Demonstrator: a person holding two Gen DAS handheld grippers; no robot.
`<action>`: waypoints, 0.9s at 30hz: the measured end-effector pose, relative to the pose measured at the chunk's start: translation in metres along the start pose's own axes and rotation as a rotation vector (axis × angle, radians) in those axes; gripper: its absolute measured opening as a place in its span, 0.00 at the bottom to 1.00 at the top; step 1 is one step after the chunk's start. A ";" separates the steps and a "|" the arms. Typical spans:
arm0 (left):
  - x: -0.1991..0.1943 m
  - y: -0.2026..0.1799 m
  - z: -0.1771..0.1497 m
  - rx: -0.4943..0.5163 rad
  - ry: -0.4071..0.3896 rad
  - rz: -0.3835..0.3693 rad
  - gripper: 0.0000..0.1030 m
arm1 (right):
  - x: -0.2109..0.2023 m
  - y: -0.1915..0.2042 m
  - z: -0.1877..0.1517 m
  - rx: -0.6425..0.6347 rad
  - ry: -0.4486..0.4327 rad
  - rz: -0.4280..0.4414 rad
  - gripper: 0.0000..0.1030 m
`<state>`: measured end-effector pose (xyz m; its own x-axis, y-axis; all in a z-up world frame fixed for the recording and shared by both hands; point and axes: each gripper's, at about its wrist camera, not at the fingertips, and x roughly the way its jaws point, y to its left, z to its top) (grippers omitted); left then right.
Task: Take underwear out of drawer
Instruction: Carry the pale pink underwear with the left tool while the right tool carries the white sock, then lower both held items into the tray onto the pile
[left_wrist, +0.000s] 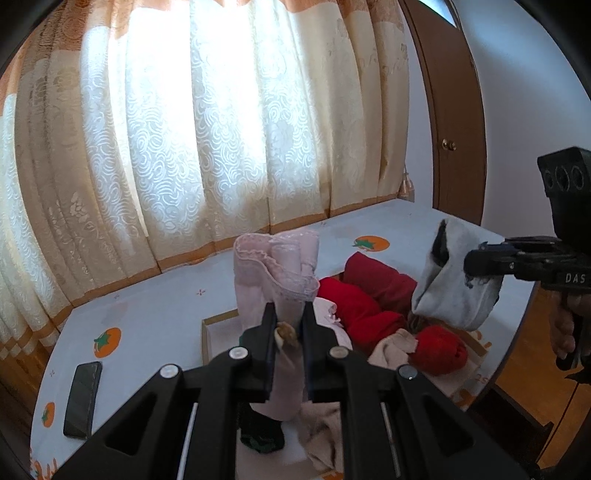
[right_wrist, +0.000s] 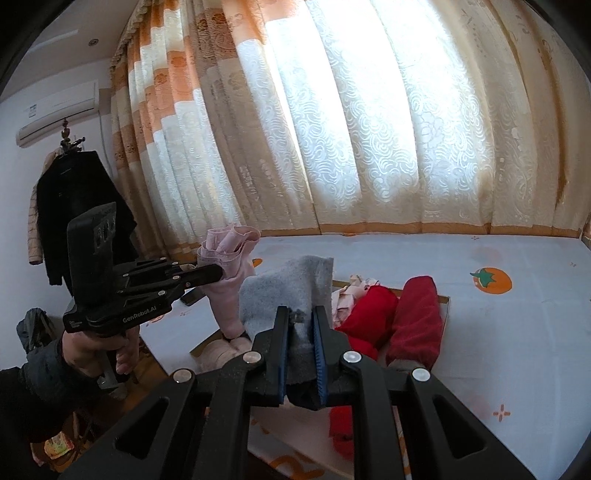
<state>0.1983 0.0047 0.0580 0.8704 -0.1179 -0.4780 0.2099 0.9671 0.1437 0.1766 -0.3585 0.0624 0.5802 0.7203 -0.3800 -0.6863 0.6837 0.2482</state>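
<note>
My left gripper (left_wrist: 290, 317) is shut on a rolled pink lace-edged underwear (left_wrist: 277, 269), held upright above the open drawer (left_wrist: 207, 332). The right wrist view shows the same gripper (right_wrist: 221, 273) with the pink underwear (right_wrist: 231, 258) at its tip. My right gripper (right_wrist: 300, 321) is shut on a grey underwear (right_wrist: 291, 291) with dark trim, lifted over the drawer. From the left wrist view, that right gripper (left_wrist: 467, 260) and the grey piece (left_wrist: 450, 280) hang at the right. Red rolled garments (left_wrist: 362, 295) and beige ones (left_wrist: 391, 350) lie in the drawer.
A black phone (left_wrist: 83, 398) lies on the pale blue tablecloth (left_wrist: 147, 321) with orange fruit prints, left of the drawer. Cream curtains (left_wrist: 221, 129) hang close behind the table. A brown door (left_wrist: 447, 129) stands at the right. A person's hand (right_wrist: 96, 350) grips the left handle.
</note>
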 end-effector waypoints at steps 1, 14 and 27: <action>0.004 0.002 0.002 -0.001 0.010 -0.005 0.09 | 0.002 -0.001 0.002 0.005 0.001 0.001 0.13; 0.067 0.011 0.002 -0.046 0.150 -0.040 0.09 | 0.052 -0.023 0.014 0.041 0.086 -0.061 0.13; 0.106 0.023 -0.018 -0.105 0.285 -0.052 0.09 | 0.086 -0.051 0.003 0.083 0.189 -0.153 0.13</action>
<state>0.2874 0.0187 -0.0045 0.6969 -0.1140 -0.7081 0.1909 0.9812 0.0300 0.2628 -0.3305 0.0196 0.5772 0.5783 -0.5765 -0.5540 0.7960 0.2439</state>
